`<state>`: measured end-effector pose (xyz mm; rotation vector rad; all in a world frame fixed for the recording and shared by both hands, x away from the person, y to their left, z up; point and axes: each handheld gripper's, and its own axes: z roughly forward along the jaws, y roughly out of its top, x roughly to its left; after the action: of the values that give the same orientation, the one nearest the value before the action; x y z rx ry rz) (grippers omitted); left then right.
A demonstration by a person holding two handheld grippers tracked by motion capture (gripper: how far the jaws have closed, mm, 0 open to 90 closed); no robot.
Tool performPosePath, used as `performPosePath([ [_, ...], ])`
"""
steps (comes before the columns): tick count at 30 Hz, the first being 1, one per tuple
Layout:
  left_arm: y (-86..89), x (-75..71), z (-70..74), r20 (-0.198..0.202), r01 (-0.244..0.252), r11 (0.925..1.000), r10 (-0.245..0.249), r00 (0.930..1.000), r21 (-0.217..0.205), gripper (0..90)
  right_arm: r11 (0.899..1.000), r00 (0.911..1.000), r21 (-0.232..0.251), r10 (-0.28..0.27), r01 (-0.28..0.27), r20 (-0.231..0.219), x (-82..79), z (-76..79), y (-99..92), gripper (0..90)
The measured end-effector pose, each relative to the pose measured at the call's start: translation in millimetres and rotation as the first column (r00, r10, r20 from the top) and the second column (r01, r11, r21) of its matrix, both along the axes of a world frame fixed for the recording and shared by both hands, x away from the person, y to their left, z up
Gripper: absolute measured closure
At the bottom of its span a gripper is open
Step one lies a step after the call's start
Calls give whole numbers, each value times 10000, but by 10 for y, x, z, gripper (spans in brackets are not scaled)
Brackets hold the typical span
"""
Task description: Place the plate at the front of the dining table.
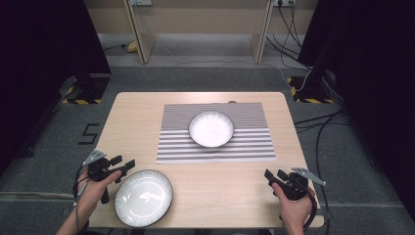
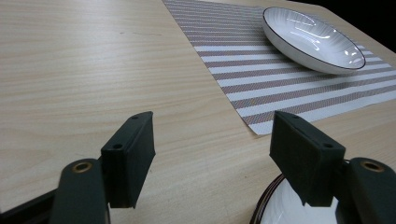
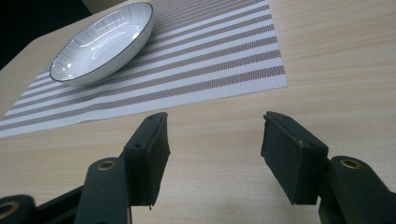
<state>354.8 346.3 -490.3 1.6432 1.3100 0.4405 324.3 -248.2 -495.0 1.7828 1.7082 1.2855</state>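
Near plate point(image 1: 143, 197): on bare surface point(image 1: 220, 186), untouched.
Far plate point(image 1: 211, 129): on striped mat point(image 1: 254, 132).
Left tongs point(image 1: 123, 165): agape, empty.
Right tongs point(image 1: 272, 176): agape, empty.
Progress: apparently nothing begun.

Grey floor point(image 1: 39, 147), wooden frame point(image 1: 142, 44), cables point(image 1: 318, 122)
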Motion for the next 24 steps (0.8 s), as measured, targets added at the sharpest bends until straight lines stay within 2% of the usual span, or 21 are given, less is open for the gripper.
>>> performPosePath([
  [2, 27, -17, 3, 59, -91, 10000, 91, 9999, -35, 302, 10000, 10000, -65, -24, 24, 39, -18, -2, -14, 414],
  [5, 81, -48, -11, 135, -289, 9995, 291, 9995, -143, 302, 9999, 9999, 82, -120, 120, 43, -50, -8, -42, 414],
  [10, 159, -103, -69, 34, -466, 9988, 467, 9989, -138, 302, 9995, 9997, 222, -245, 245, 9, -109, -39, -90, 415],
  [19, 271, -193, -131, -41, -773, 9969, 773, 9970, -164, 302, 9990, 9991, 173, -419, 418, 4, -178, -53, -163, 415],
  [22, 311, -228, -154, 8, -912, 9958, 912, 9958, -81, 301, 9986, 9989, 228, -468, 468, -1, -197, -54, -189, 415],
  [24, 338, -253, -168, 72, -960, 9952, 961, 9953, -180, 300, 9983, 9985, 182, -556, 556, -12, -220, -54, -205, 415],
])
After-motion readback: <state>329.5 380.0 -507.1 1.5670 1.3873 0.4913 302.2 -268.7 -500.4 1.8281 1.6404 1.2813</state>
